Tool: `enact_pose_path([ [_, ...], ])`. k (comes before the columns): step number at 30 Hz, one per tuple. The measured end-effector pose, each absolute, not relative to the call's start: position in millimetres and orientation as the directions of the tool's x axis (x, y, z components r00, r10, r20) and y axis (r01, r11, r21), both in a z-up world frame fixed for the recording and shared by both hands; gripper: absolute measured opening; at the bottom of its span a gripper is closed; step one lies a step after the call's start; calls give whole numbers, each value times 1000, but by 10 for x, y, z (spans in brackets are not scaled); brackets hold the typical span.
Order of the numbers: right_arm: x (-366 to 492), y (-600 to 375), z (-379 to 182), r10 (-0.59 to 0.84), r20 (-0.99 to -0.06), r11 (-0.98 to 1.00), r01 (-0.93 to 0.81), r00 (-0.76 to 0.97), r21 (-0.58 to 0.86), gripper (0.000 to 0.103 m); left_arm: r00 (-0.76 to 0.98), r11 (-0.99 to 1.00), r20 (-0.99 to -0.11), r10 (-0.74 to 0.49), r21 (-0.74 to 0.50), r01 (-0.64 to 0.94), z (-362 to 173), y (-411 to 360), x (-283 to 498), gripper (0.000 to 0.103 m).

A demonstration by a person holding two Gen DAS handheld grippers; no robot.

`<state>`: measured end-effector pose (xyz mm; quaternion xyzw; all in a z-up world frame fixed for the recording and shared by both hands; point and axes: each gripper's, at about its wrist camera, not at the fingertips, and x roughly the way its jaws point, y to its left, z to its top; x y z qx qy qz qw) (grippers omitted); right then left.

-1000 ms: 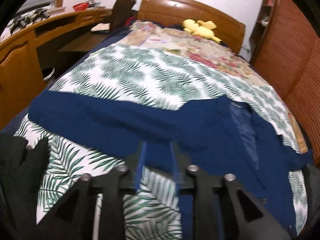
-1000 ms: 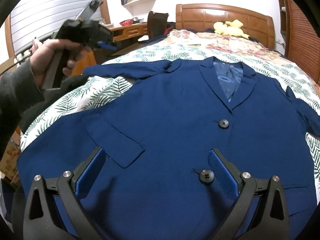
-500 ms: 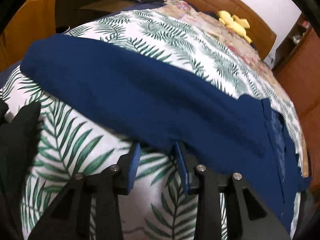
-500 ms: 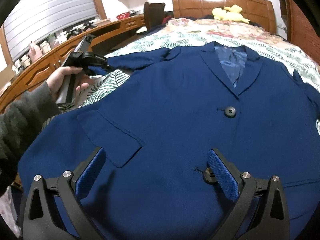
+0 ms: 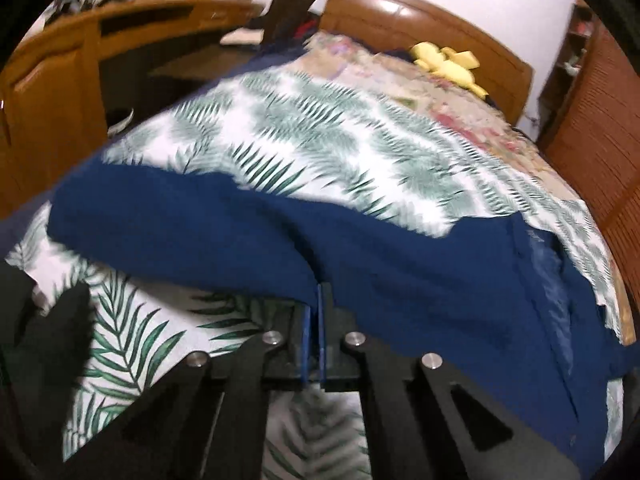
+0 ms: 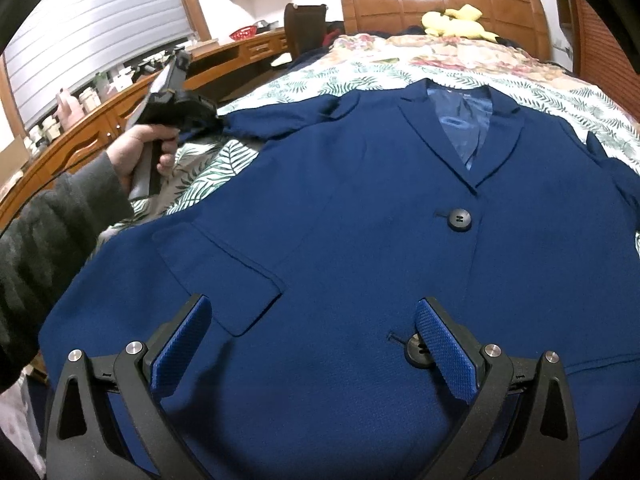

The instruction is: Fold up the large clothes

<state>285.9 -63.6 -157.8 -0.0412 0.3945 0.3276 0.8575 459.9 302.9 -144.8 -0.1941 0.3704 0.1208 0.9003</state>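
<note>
While the right gripper [image 6: 312,344] jaws gape, left gripper [image 5: 314,312] jaws pinch the unlabelled blazer's [image 6: 360,216] sleeve [image 5: 180,232].

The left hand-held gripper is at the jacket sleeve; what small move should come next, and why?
Probably lift the sleeve and carry it across the jacket front. The left hand-held gripper has just closed on the sleeve's edge, which lies spread out sideways on the bedspread, while the right hand-held gripper hovers open.

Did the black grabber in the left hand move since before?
Yes. In the right wrist view the black left gripper came down from level with the wooden desk onto the navy blue jacket's sleeve and shut.
</note>
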Motion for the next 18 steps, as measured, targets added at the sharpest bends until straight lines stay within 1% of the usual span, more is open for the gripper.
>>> enact_pose_path([
  [5,2796,-704,-1436,528,-679,785,-598,510,161,103,737,942,-674,44,-219,-256,-907,2488,4458,0],
  [7,2766,-740,-1367,521,-667,791,-595,532,143,103,754,958,-657,7,-211,-193,-710,2188,4367,0],
  [11,2707,-844,-1217,525,-639,795,-592,562,133,103,758,976,-648,-77,-205,-76,-521,1670,4193,0],
  [14,2655,-864,-1145,517,-623,799,-592,587,104,103,751,987,-656,-71,-153,-41,-464,1431,4123,0],
  [16,2627,-859,-1118,514,-615,800,-593,598,91,103,734,989,-672,-101,-149,0,-452,1322,4080,5],
  [18,2617,-859,-1103,513,-610,800,-594,603,86,103,721,992,-687,-95,-125,11,-436,1258,4026,16],
])
